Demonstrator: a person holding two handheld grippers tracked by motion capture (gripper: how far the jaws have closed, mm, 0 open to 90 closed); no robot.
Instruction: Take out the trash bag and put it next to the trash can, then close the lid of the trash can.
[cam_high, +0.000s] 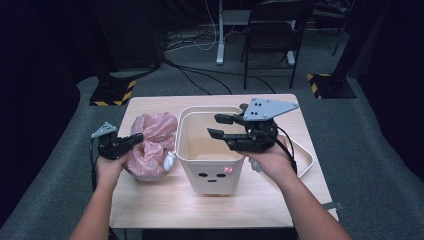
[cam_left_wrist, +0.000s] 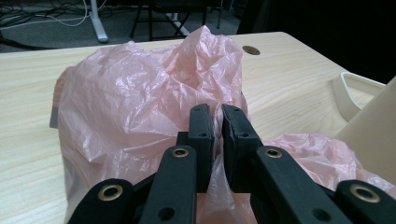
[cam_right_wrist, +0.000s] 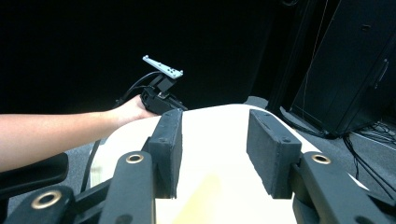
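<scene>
On the pale worktop (cam_high: 280, 200), the left gripper (cam_left_wrist: 217, 126) pinches the pink bag (cam_left_wrist: 135, 102) beside the bin (cam_high: 212, 177), while the right gripper (cam_high: 220, 125) hovers released above it.

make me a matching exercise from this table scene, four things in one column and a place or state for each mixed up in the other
Things:
1. pink plastic bag
2. white bin
3. left gripper
4. right gripper

Places or states:
A. jaws apart, held over the bin's open top
B. crumpled on the table, left of the bin
C. jaws nearly together, pinching a fold of pink plastic
D. stands upright mid-table, a face drawn on its front

Pairs: 1-B, 2-D, 3-C, 4-A
</scene>
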